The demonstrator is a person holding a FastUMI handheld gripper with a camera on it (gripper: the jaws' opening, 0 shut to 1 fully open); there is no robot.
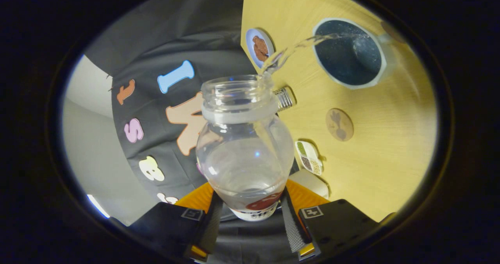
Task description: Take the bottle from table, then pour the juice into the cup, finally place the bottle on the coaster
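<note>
My gripper [250,213] is shut on a clear plastic bottle [244,147], held between both fingers by its lower body and tipped over sideways. Its open mouth [236,90] points away from the fingers. A thin clear stream of liquid [297,47] arcs from the mouth into a dark cup with a pale rim [381,74] standing on the yellow wooden table [390,158]. A round brown cork coaster [339,124] lies on the table between the cup and the fingers.
A small round dish with a brown lump [259,47] stands at the table's edge near the stream. A ribbed bottle cap [284,99] lies beside the bottle's neck. A small box of divided colours [308,157] and a white object [312,182] sit close to the fingers.
</note>
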